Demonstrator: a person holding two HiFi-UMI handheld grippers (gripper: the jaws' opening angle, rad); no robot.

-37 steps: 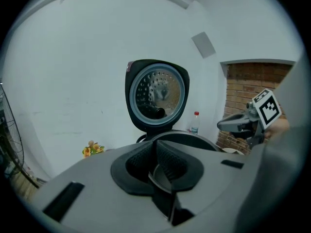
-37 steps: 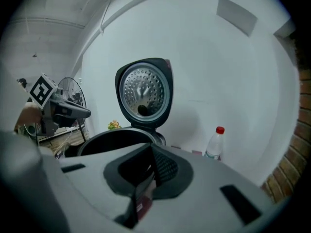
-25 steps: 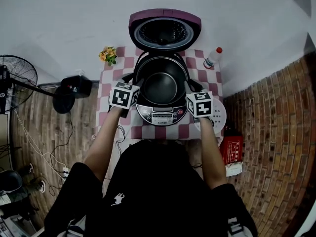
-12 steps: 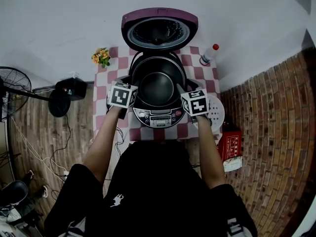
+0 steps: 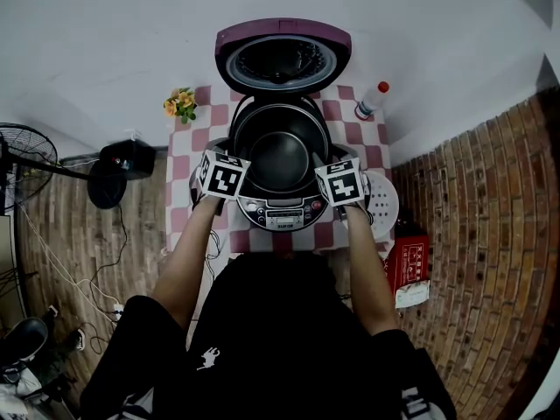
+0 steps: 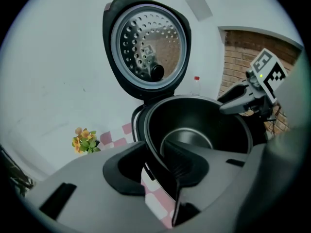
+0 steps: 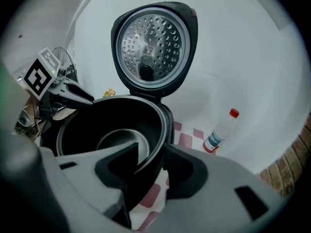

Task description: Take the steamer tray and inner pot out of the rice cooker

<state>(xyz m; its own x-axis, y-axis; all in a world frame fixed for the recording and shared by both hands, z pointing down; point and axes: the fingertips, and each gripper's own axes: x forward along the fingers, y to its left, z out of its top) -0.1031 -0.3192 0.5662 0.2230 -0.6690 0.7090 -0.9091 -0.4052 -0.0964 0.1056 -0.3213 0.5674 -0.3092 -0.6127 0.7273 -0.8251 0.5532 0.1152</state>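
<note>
With the steamer tray point(image 5: 385, 201) set aside at 3 o'clock, the inner pot point(image 5: 278, 147) is loosely straddled at its rim by the closing left gripper point(image 6: 160, 171) and just-opened right gripper point(image 7: 148, 161).

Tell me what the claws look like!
The left claw and right claw are grey with ribbed black pads and a white cube with black square markers. The left has just been closing, the right opening, each with the rim of the inner pot between its jaws.

Black inner pot point(image 5: 278, 151) seated upright in open, purple-lidded rice cooker point(image 5: 284, 210).
White perforated round steamer tray point(image 5: 387, 201) already out, lying flat just beside cooker's right side.
</note>
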